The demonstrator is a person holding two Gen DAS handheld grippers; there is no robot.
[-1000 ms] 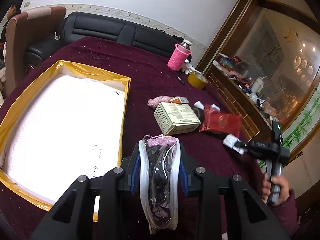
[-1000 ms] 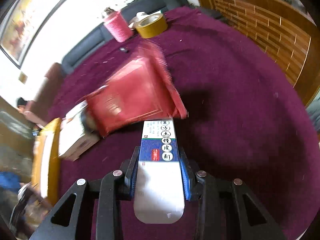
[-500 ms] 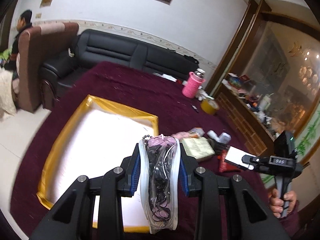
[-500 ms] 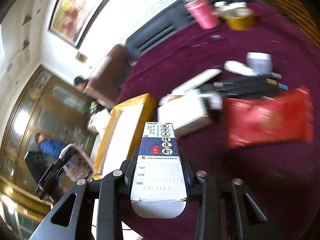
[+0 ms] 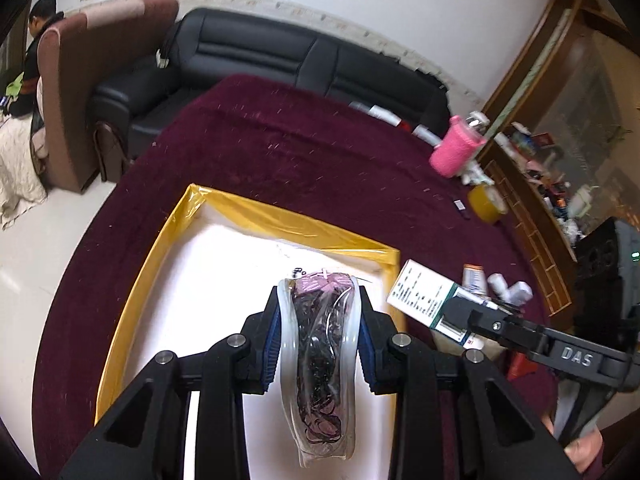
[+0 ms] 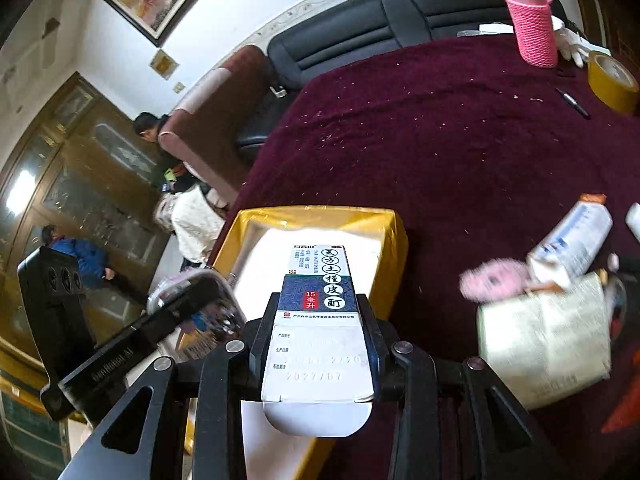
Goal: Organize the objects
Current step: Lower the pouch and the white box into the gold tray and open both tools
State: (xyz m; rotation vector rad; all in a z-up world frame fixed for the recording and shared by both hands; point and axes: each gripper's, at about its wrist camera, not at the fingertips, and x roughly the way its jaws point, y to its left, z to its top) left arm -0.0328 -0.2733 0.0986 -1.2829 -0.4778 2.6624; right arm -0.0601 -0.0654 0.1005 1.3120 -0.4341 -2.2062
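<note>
- Over the yellow-rimmed tray [image 5: 168, 248], the left gripper [image 5: 318, 320] has its jaws clenched on a clear pouch [image 5: 320, 360] of dark hair ties, with something pink at its far end.
- That pouch hangs above the tray's white floor, not touching it.
- Beside it, the right gripper [image 6: 318, 320] grips a medicine box [image 6: 320, 320] by its long sides; the box is white and blue with a red label and printed characters.
- From the left wrist view the same box [image 5: 424, 300] sits just off the tray's right corner, held up by the right gripper [image 5: 460, 316], with a hand [image 5: 584, 448] low at the edge of view.
- From the right wrist view the box's far end reaches over the tray [image 6: 396, 240], and the left gripper [image 6: 192, 300] with its pouch [image 6: 188, 284] shows at the left, blurred.
- On the maroon tabletop [image 5: 280, 140], right of the tray, lie a pale carton [image 6: 548, 344], a white tube [image 6: 572, 240] and a pink fluffy item [image 6: 496, 280], close together.
- Far across the tabletop stand a bottle in a pink knit sleeve [image 6: 532, 24] and a roll of yellow tape [image 6: 612, 80], with a pen [image 6: 576, 102] near the tape.
- Behind the tabletop is a black sofa [image 5: 260, 52], next to a brown armchair [image 5: 92, 80], and a person [image 5: 36, 40] sits behind that chair.
</note>
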